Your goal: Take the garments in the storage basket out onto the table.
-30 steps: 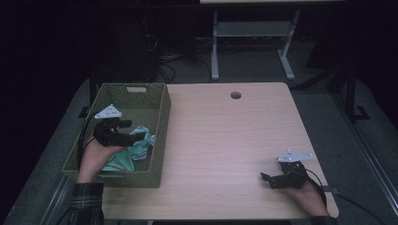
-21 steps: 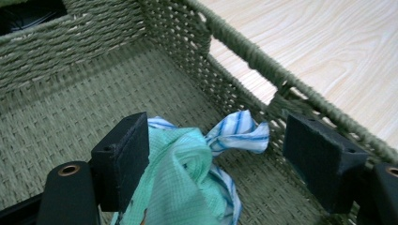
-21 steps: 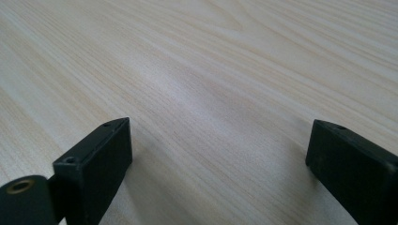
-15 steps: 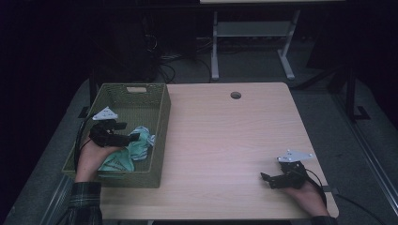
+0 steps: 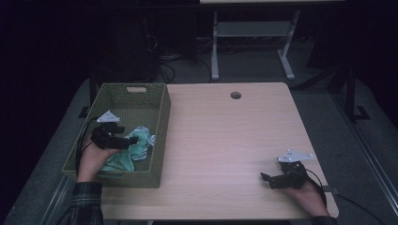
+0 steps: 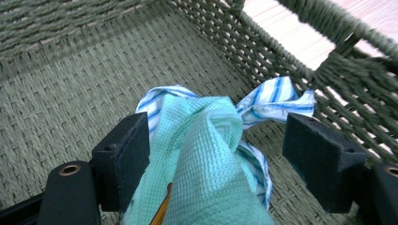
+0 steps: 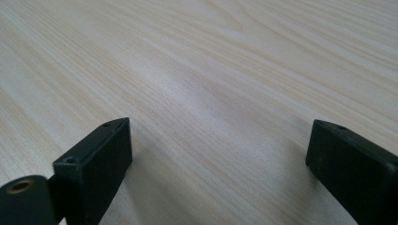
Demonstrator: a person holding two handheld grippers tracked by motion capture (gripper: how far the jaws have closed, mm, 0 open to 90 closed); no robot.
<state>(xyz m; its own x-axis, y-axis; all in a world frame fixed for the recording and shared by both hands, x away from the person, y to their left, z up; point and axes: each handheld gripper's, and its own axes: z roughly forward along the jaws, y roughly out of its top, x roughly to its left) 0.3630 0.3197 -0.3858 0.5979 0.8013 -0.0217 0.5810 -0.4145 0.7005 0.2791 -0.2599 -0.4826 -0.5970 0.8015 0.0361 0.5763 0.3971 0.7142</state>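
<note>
Left gripper [image 6: 211, 154] open astride the green cloth [image 6: 206, 159] in the basket [image 5: 159, 140], positioned to pinch; right gripper [image 7: 218, 164] open, idle on the table [image 5: 225, 140].

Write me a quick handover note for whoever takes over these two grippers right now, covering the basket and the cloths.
Left gripper: inside the green woven basket, jaws open and straddling the mint-green cloth. One jaw is against the fabric, the other stands clear, so nothing is gripped.
Right gripper: low over the bare wooden table near its front right corner, jaws open, nothing between them.
Things: the mint-green cloth and a blue-and-white striped cloth lie bunched together in the basket, toward its right wall.
Done: left gripper lined up over the cloth.
Left: probably close on the cloth and lift it out.
</note>
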